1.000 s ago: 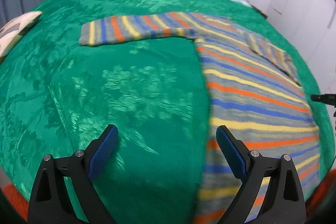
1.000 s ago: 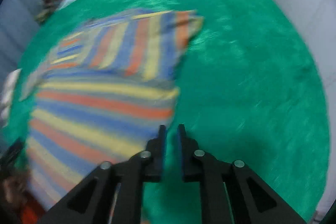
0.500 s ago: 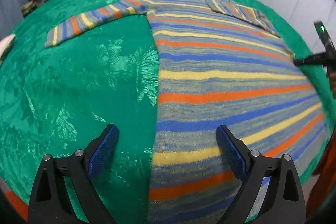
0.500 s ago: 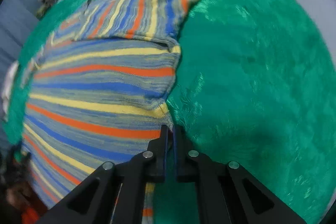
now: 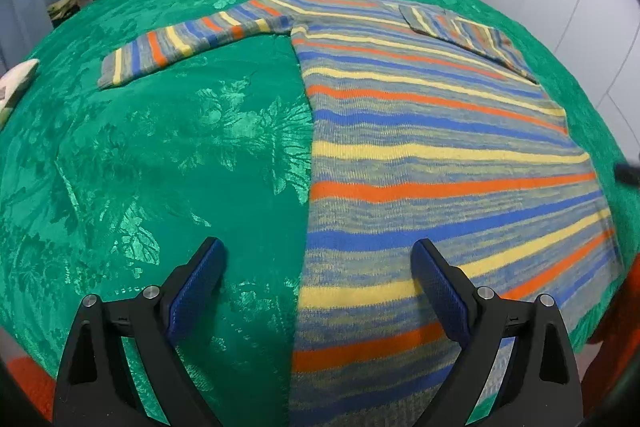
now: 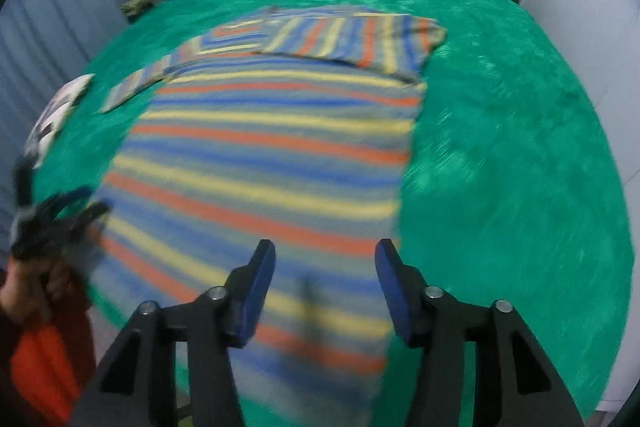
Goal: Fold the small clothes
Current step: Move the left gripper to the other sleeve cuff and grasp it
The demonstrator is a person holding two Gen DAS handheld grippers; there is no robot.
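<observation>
Sweater: a knitted sweater striped blue, yellow, orange and grey (image 5: 432, 131) lies flat on the green patterned bedspread (image 5: 168, 163), one sleeve stretched sideways, the other folded across its chest.
Left gripper (image 5: 318, 287): jaws wide apart over the sweater's side edge, gripping nothing.
Right gripper (image 6: 325, 287): jaws opening above the hem, nothing between them.

The left black two-finger gripper (image 5: 318, 283) has angular, matte arms with triangular cut-outs and round silver screw heads at the joints. Its fingers carry blue pads (image 5: 440, 291) with a fine grid texture. The right black two-finger gripper (image 6: 325, 287) has the same build, with blue pads (image 6: 256, 291). The person wears an orange-red sleeve (image 6: 36, 367).
</observation>
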